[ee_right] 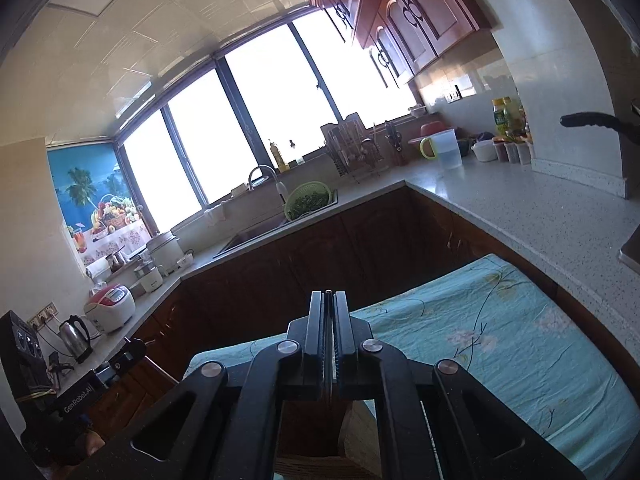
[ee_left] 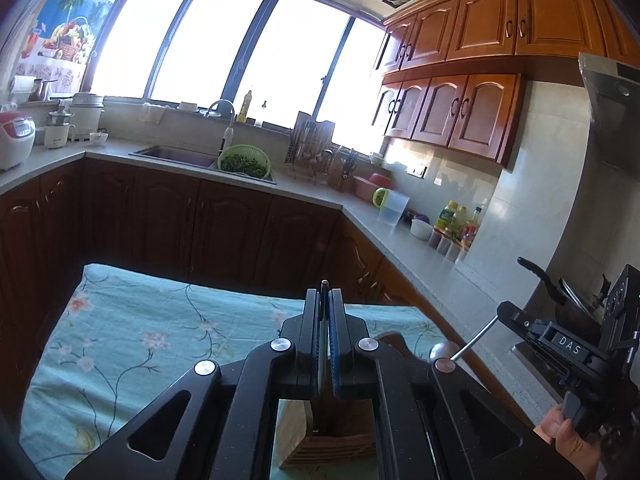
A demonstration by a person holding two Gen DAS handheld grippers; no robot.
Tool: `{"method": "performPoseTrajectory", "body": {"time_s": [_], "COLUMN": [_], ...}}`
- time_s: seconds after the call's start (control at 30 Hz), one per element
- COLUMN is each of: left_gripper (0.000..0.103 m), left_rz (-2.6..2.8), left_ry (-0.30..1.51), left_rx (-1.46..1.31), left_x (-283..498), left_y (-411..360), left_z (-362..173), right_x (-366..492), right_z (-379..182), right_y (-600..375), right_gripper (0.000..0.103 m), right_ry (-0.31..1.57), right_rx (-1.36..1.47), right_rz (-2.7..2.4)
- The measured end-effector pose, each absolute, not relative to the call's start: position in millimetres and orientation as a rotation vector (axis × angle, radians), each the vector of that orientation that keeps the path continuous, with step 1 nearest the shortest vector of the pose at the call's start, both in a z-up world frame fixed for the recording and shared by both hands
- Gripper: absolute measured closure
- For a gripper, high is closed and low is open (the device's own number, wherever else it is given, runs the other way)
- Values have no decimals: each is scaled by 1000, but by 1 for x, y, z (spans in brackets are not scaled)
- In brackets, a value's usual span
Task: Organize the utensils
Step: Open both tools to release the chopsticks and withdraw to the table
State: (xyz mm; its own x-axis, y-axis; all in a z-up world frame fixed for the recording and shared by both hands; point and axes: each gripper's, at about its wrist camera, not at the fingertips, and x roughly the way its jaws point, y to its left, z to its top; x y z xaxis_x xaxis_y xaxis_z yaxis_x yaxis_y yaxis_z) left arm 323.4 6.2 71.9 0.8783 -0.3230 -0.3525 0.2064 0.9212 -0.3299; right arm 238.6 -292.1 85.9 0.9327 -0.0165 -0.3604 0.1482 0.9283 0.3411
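My left gripper [ee_left: 324, 300] is shut on a thin utensil whose tip [ee_left: 324, 282] sticks up between the fingers; its kind is hidden. It is above a wooden utensil holder [ee_left: 332, 444] on the teal floral tablecloth [ee_left: 140, 332]. My right gripper [ee_left: 505, 314] shows at the right of the left wrist view, shut on a metal spoon [ee_left: 452, 350] whose bowl hangs near the holder. In the right wrist view the right gripper [ee_right: 329, 300] is shut on the spoon's thin handle [ee_right: 329, 293], above the holder [ee_right: 316, 436].
A grey L-shaped counter [ee_left: 420, 256] runs behind the table, with a sink [ee_left: 176, 156], a green colander [ee_left: 244, 162], a dish rack [ee_left: 312, 148], a jug [ee_left: 392, 208], bottles [ee_left: 456, 220] and rice cookers [ee_left: 16, 136]. A pan [ee_left: 568, 300] sits on the stove at right.
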Motion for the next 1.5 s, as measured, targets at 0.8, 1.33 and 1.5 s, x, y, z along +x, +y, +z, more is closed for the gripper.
{"method": "performPoseTrajectory", "body": {"time_s": [0.8, 1.33, 1.5], "left_gripper": [58, 13, 13], "left_rz": [-267, -198, -204], "left_ry": [435, 478, 502], "left_rx": [-294, -308, -314], "left_x": [318, 208, 174], "left_y": [32, 52, 57], "left_z": [72, 53, 49], "right_x": [230, 129, 95], "right_z": [83, 73, 58], "right_y": [-299, -286, -282], "right_gripper": [31, 1, 1], "right_ry": [350, 374, 411], "right_rx": [413, 394, 389], "right_rz": [-57, -18, -43]}}
